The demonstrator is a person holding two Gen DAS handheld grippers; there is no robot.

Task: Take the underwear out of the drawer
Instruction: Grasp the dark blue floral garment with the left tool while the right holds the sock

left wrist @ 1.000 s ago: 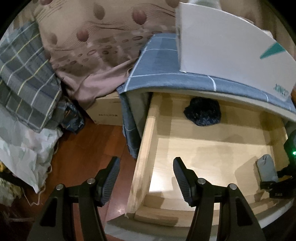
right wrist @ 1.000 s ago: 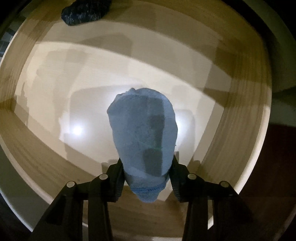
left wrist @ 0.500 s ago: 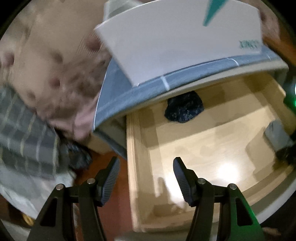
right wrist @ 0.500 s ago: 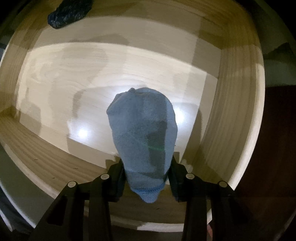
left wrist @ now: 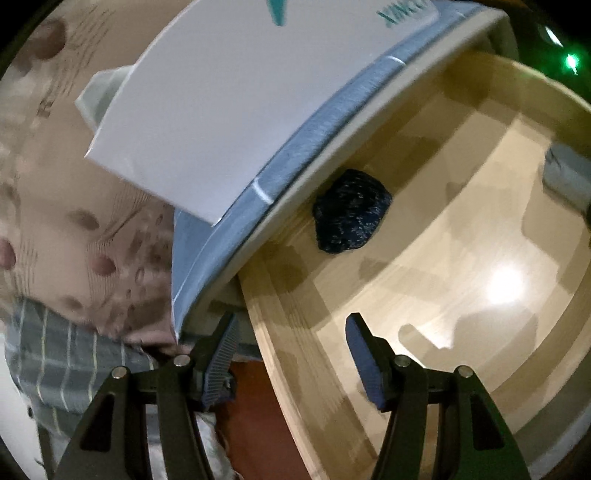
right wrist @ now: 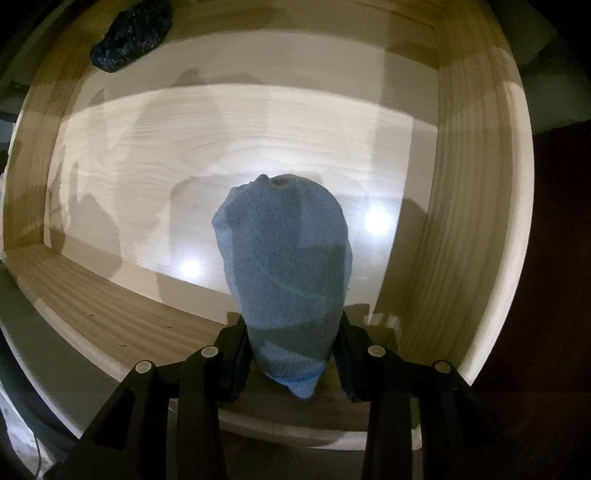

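both wrist views overlook drawer (left wrist: 461,236)

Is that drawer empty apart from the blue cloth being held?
No: a dark speckled bundle lies in the drawer's far corner, apart from the blue cloth.

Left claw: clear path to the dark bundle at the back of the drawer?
Probably yes. The left claw is open and empty, the drawer is pulled out, and nothing lies between it and the dark bundle.

two garments (right wrist: 288,266) (right wrist: 129,37), one drawer (right wrist: 472,184)
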